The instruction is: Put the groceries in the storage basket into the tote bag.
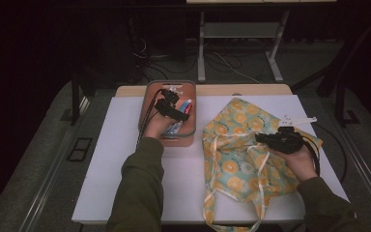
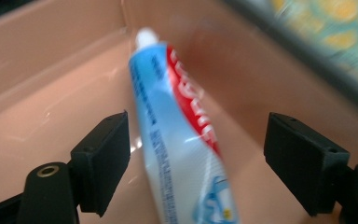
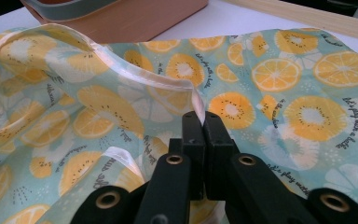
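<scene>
Jaws of left gripper [image 2: 196, 154] spread wide, straddling a blue-white-red toothpaste tube [image 2: 177, 140] w/ white cap, lying inside the salmon-pink plastic bin [image 2: 37, 93]; no contact yet, prob lining up a grasp. Right gripper [image 3: 200, 122] jaws pinched tight on the pale trim of the teal citrus-print fabric bag [image 3: 284, 93], apparently holding its mouth up & open. Bin sits just beside bag on white desk [image 1: 125, 159]; bin walls close to the tube, free desk in front.

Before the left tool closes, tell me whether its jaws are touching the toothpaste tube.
Apart. In the left gripper view the left tool stands open around the toothpaste tube, with pink bin floor showing between the tube and each jaw.
</scene>
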Available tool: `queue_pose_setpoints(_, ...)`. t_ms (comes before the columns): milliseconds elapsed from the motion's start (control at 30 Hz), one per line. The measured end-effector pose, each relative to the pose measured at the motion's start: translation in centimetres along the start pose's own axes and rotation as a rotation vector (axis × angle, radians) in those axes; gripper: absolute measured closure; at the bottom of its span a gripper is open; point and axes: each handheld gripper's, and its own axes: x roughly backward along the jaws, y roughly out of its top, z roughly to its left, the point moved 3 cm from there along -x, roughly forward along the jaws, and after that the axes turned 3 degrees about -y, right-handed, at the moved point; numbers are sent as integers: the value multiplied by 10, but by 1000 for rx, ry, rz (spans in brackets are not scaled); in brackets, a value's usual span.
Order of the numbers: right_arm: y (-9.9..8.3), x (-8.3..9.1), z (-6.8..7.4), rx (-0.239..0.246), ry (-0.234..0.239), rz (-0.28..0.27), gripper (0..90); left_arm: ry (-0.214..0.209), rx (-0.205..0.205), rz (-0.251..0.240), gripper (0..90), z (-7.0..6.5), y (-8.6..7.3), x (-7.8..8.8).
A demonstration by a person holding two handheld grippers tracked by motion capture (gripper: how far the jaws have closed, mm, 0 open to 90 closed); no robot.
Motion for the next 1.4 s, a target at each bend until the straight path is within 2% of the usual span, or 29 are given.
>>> queue_pose_setpoints(67, 0, 0, 0, 2, 1, 0, 886, 2, 4, 25, 213, 1, 0, -4)
queue_pose_setpoints(233, 0, 0, -1, 2, 1, 0, 886, 9, 59, 103, 223, 6, -5, -12)
queue_pose_setpoints(433, -1, 0, -1, 4, 1, 1, 886, 5, 53, 191, 355, 4, -9, -19)
queue_pose_setpoints(667, -1, 0, -1, 5, -2, 2, 886, 13, 66, 199, 452, 6, -9, -18)
queue_pose_setpoints(767, -1, 0, -1, 5, -3, 0, 886, 0, 82, 190, 514, 7, -8, -16)
queue_pose_setpoints(800, -1, 0, -1, 6, -3, -1, 886, -20, 77, 179, 570, 7, -8, -14)
queue_pose_setpoints(833, -1, 1, -1, 5, -3, -1, 886, 6, 79, 147, 694, 7, -6, -10)
queue_pose_setpoints(867, -1, 1, -1, 5, -4, -1, 886, 21, 91, 144, 734, 8, -6, -9)
queue_pose_setpoints(1000, -1, 1, 0, 7, -3, -2, 886, 14, 82, 147, 743, 9, -6, -7)
queue_pose_setpoints(1067, -1, 1, 0, 7, -4, -2, 886, 28, 65, 139, 748, 11, -6, -4)
queue_pose_setpoints(1167, -1, 1, 0, 9, -5, -5, 886, 17, 67, 95, 750, 14, -3, 6)
queue_pose_setpoints(1233, -1, 1, 0, 5, -5, -4, 886, 8, 100, 55, 750, 15, 0, 15)
queue_pose_setpoints(1267, -1, 1, -1, 6, -5, -3, 886, 10, 103, 42, 750, 15, 2, 19)
queue_pose_setpoints(1400, 0, 1, 0, 9, -7, -3, 886, -7, 78, 17, 753, 14, 8, 36)
